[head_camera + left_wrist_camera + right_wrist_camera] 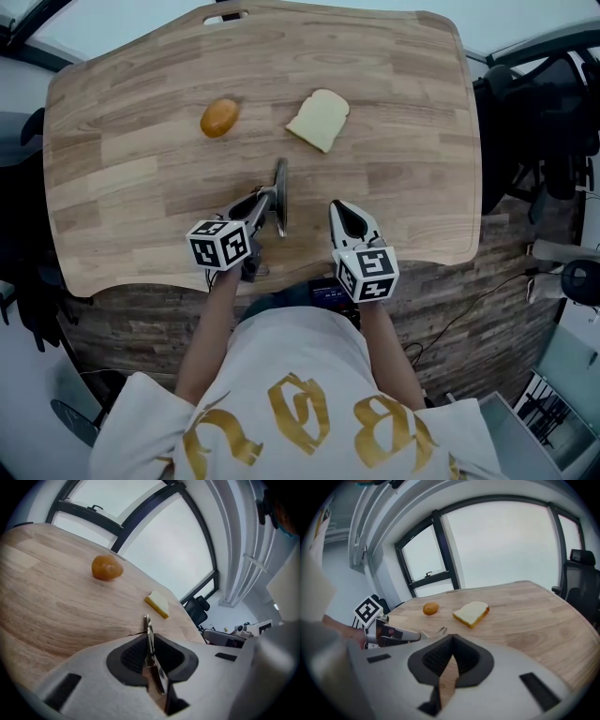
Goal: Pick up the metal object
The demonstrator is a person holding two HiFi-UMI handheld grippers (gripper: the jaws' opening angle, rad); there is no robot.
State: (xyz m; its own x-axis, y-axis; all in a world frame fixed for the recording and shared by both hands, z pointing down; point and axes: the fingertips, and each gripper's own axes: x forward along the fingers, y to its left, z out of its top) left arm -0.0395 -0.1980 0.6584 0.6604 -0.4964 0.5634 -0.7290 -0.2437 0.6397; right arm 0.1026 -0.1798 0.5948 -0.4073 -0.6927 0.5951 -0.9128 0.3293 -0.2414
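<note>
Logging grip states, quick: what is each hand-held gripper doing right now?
Left hand-held gripper: closed on the metal fork.
Right hand-held gripper: closed, empty.

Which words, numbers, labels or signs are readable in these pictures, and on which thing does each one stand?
No text can be read for certain.
White shirt: large gold characters, seen from above and partly cut off; not readable.
Left marker cube: black-and-white square code pattern, no letters.
Right marker cube: the same kind of pattern, no letters.
Wooden table, fork, bread slice: no print visible.
</note>
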